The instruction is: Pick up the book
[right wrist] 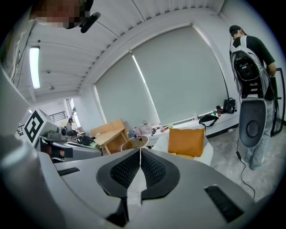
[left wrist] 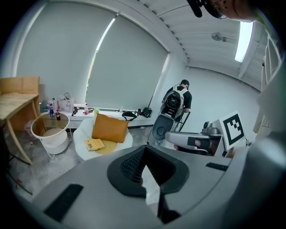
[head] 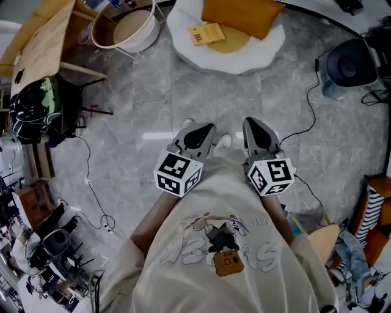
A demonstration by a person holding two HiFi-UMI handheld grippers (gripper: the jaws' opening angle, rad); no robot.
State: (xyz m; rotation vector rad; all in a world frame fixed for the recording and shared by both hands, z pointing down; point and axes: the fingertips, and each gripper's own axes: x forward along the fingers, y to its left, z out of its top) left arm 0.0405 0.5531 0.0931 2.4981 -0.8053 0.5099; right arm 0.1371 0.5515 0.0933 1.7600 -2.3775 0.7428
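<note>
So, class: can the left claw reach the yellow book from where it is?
Probably not yet. The left claw hangs well short, with a stretch of floor between it and the book. Nothing blocks the way, though; a step forward should do.

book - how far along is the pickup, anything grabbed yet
Done: nothing yet. The book lies on the white seat, beside the orange cushion.
In hand: nothing. The left gripper and right gripper are both shut and empty, held out in front of the person, apart from the seat.
Left: reach the seat, open a gripper, grip the book and lift it.
</note>
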